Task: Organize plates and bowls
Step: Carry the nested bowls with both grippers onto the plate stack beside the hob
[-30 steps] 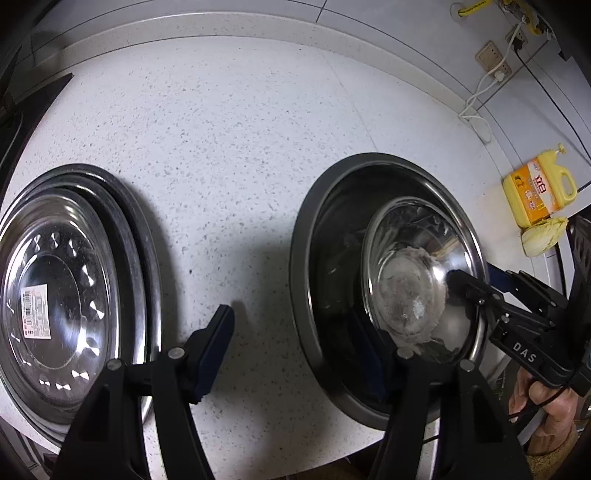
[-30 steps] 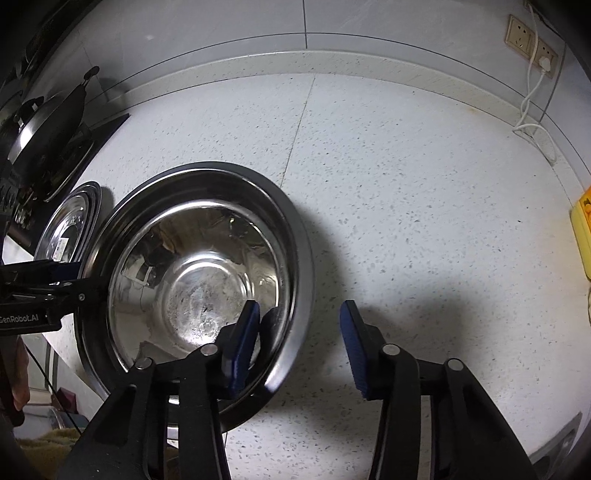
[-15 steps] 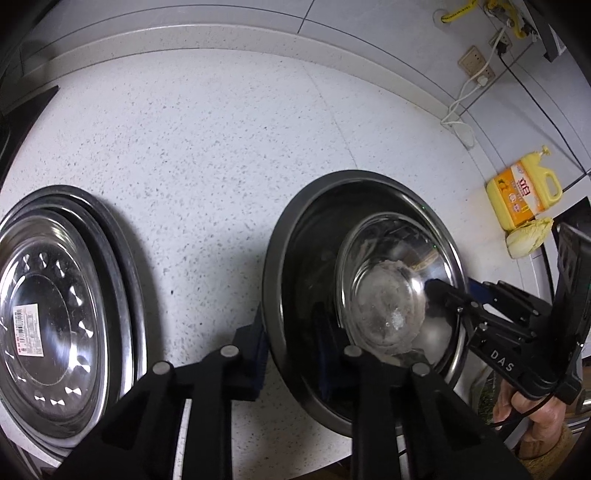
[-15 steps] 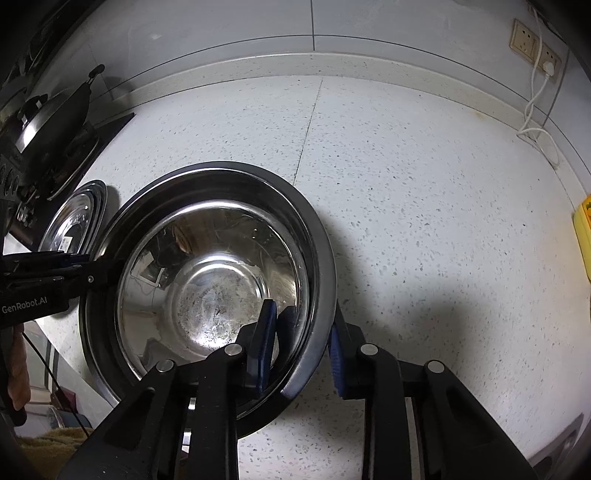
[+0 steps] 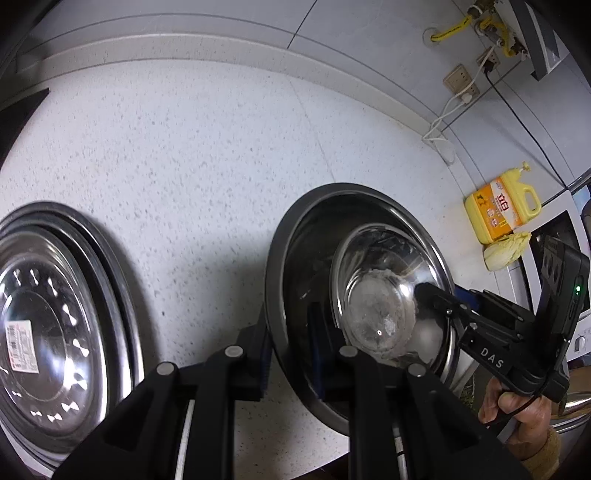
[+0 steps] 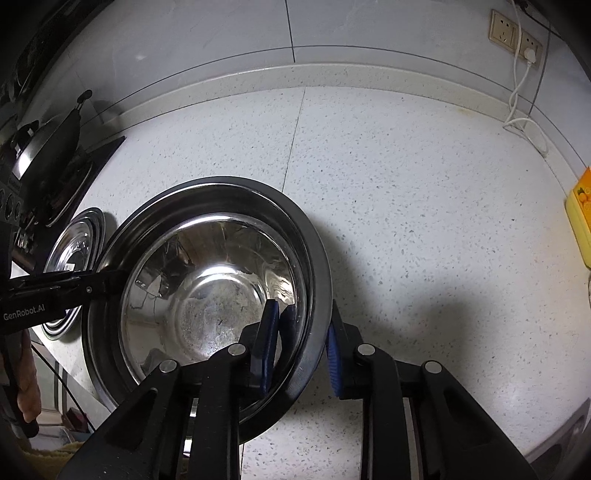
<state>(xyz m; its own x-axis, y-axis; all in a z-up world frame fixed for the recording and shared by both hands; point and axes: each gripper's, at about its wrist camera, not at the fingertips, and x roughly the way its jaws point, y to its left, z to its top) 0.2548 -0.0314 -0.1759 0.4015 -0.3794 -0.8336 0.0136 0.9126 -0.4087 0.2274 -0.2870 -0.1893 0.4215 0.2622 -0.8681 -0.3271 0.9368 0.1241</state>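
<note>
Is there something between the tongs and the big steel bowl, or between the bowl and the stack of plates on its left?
Nothing visible. Both tongs, left and right, already straddle the rim of the big steel bowl on opposite sides. Only bare countertop lies between it and the plates.

Home kitchen: speckled countertop point(image 6: 424, 206), tiled wall, stove with wok point(image 6: 51, 147), yellow detergent jug point(image 5: 502, 210), wall sockets point(image 6: 515, 35).
</note>
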